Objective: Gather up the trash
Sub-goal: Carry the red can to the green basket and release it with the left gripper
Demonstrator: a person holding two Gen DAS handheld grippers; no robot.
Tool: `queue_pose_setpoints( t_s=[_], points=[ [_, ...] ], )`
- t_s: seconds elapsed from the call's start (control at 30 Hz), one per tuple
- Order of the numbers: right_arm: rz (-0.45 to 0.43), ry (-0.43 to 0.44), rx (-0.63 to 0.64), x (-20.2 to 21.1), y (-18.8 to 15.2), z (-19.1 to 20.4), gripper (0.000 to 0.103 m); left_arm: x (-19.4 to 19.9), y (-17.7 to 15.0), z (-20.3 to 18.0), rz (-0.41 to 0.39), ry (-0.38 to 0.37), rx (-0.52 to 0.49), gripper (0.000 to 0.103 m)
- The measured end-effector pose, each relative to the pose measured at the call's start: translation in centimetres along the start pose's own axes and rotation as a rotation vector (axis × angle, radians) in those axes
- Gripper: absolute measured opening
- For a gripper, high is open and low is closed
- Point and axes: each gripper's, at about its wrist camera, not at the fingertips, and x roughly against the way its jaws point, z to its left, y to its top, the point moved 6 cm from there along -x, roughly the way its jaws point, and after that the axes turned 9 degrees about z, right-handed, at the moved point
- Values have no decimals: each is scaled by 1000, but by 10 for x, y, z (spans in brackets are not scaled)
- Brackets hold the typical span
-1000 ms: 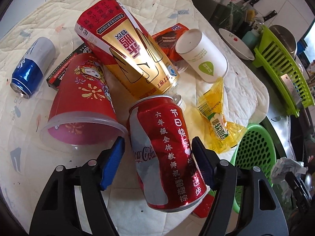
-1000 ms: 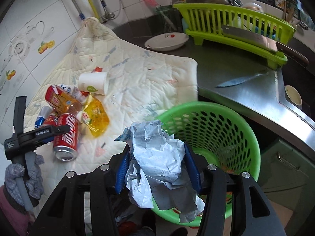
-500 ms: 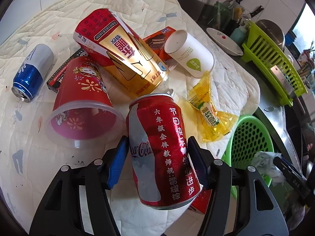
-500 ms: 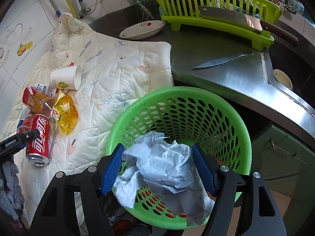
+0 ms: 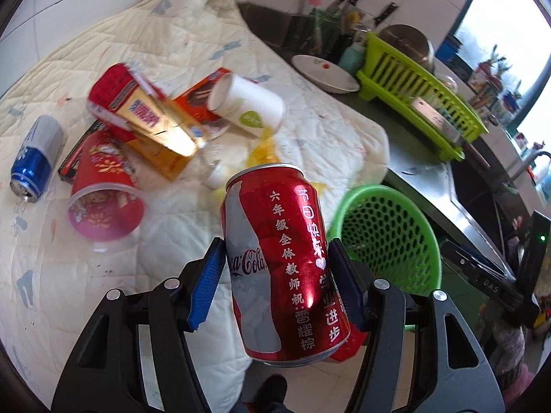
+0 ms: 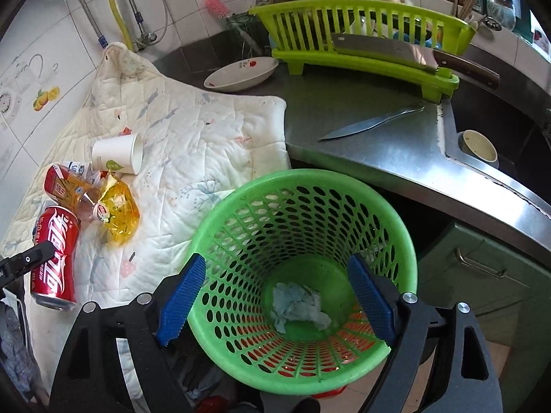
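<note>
My left gripper (image 5: 275,275) is shut on a red Coca-Cola can (image 5: 280,261) and holds it above the quilt's front edge, left of the green perforated basket (image 5: 389,241). The can also shows in the right wrist view (image 6: 55,253). My right gripper (image 6: 275,296) is open and empty above the basket (image 6: 303,213). A crumpled pale blue paper (image 6: 298,308) lies on the basket's bottom. On the quilt lie a red and gold carton (image 5: 144,120), a red cup (image 5: 103,192), a white paper cup (image 5: 246,105), a blue can (image 5: 36,161) and a yellow wrapper (image 6: 118,211).
A white quilt (image 6: 206,144) covers the counter's left part. On the steel counter (image 6: 378,151) lie a knife (image 6: 370,124), a white plate (image 6: 241,74) and a green dish rack (image 6: 361,34) holding a cleaver. A sink with a bowl (image 6: 478,144) is at the right.
My left gripper closed on the Coca-Cola can and lifted it off the quilt. My right gripper opened over the basket and the crumpled paper dropped to its bottom.
</note>
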Motion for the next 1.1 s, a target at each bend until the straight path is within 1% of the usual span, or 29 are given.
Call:
queue_pose_setpoints(
  t_s=[0.13, 0.2, 0.3, 0.43, 0.63, 0.7, 0.8, 0.87, 0.9, 0.93, 1.0, 1.1],
  points=[
    [-26, 5, -9, 16, -4, -5, 83, -4, 1, -31, 18, -39, -66, 61],
    [-42, -6, -12, 23, -7, -8, 83, -8, 2, -50, 28, -52, -112, 61],
    [-55, -2, -29, 34, -13, -15, 83, -21, 1, -78, 54, -75, -178, 61],
    [-72, -10, -55, 47, -22, -27, 83, -50, -1, -117, 103, -66, -255, 61],
    [-74, -23, -102, 59, -38, -49, 84, -89, -6, -155, 176, -57, -306, 61],
    [-74, -26, -118, 61, -43, -56, 84, -101, -8, -160, 196, -45, -313, 61],
    [-69, -29, -138, 64, -49, -65, 84, -115, -10, -166, 224, -47, -314, 62],
    [-64, -29, -148, 63, -53, -69, 84, -120, -12, -171, 225, -47, -320, 63],
    [-61, -28, -150, 63, -54, -70, 84, -122, -13, -172, 224, -51, -323, 66],
    [-59, -31, -151, 63, -56, -71, 84, -125, -13, -173, 221, -48, -327, 73],
    [-54, -28, -153, 63, -58, -72, 84, -126, -13, -173, 207, -46, -324, 75],
    [-52, -26, -151, 63, -59, -71, 84, -126, -14, -168, 216, -46, -313, 76]
  ],
)
